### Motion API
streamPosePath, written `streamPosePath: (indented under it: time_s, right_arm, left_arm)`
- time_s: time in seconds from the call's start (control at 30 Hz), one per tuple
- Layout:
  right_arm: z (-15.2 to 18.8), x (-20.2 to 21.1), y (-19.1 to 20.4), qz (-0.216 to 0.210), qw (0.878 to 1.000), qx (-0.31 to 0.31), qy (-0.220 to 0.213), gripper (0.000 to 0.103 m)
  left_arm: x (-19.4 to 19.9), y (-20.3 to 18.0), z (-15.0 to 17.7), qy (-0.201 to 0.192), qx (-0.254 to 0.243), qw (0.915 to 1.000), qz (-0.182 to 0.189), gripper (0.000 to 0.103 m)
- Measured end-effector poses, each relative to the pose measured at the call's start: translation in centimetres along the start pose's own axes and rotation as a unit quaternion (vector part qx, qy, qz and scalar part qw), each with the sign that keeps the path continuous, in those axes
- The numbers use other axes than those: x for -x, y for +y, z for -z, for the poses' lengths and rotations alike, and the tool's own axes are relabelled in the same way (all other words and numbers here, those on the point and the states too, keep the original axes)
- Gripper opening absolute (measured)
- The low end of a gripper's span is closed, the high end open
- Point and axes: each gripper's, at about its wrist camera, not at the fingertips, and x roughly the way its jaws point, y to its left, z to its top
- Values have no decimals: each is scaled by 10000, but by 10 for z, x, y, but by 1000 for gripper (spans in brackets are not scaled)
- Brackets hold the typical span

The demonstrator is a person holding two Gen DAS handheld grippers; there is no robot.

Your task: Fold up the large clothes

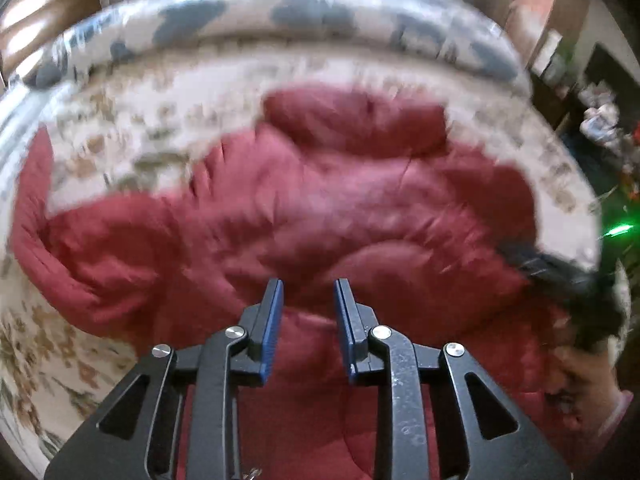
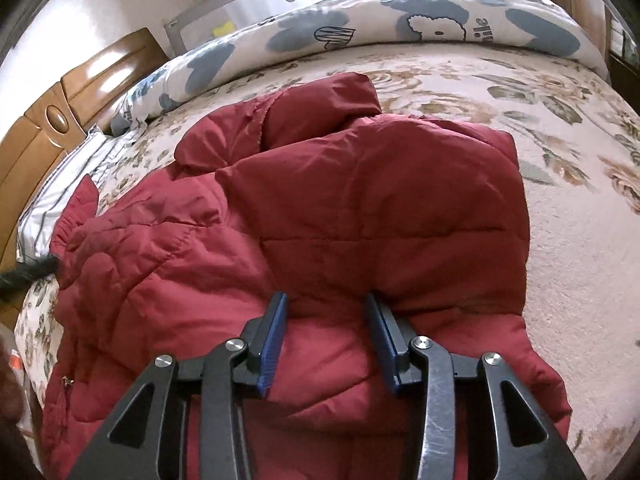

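Red jacket (image 2: 360, 208) lies partly folded on bed (image 2: 580, 240), just below both tongs. Left gripper (image 1: 308, 292) and right gripper (image 2: 326, 304): jaws apart, gripping nothing.

Both grippers tilt steeply downward, the left gripper (image 1: 308, 286) with its blue-padded jaws a narrow gap apart, the right gripper (image 2: 326, 300) spread wider, nothing between either pair.

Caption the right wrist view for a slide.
Right gripper open above a partly folded red jacket on a floral bed.
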Motion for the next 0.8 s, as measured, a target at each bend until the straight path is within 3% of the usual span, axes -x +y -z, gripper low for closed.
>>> streamPosePath:
  time_s: [0.13,0.27,0.33,0.4,0.6,0.7,0.77,0.8]
  right_arm:
    - [3,19,8,-34,9998,95,-174,44]
    - [8,9,17,329,9984,453,11,46]
    - [13,-8,21,552,9956,698,284,46]
    - [14,-15,25,690,9939,813,272,46]
    - [12,-11,20,623,9954,684,250,47]
    - [11,-2,19,543,9965,589,229,47]
    - [10,11,20,410,9979,485,141,47]
    - [10,19,21,335,9984,448,90,47]
  left_arm:
    - [-31,15,13,244,401,9989,94,23]
    - [-37,22,18,241,580,9978,196,23]
    - [-41,23,20,226,600,9977,225,23]
    - [-43,23,21,194,585,9978,243,23]
    - [-36,25,21,226,435,9984,295,23]
    - [-18,33,25,154,621,9972,388,34]
    - [-4,40,28,45,751,9967,299,50]
    - [2,43,30,-11,796,9965,254,51]
